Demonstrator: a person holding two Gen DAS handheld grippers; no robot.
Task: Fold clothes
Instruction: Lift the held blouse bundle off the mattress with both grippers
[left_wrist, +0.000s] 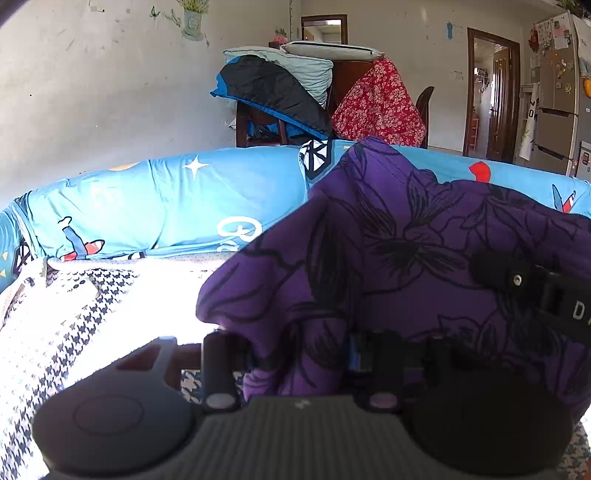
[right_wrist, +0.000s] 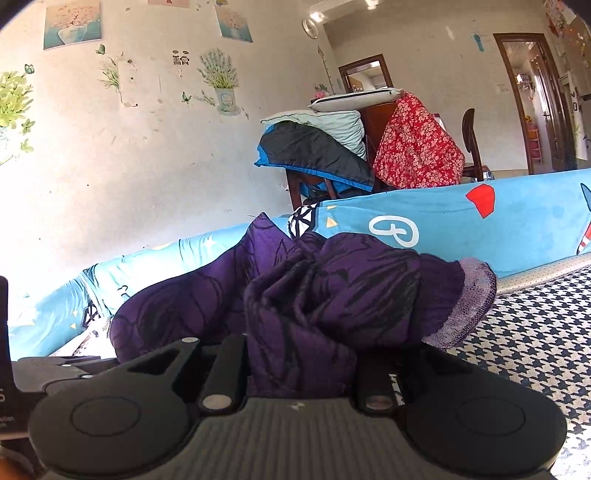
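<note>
Purple garment (left_wrist: 406, 258), one, gripped by two tools: left tool (left_wrist: 295, 354) and right tool (right_wrist: 299, 365)

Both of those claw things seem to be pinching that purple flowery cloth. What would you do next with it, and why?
Probably draw the two grippers apart to spread the cloth flat. The purple garment is bunched in the right gripper and heaped over the left gripper, above the houndstooth cover. It looks too crumpled to fold neatly yet.
</note>
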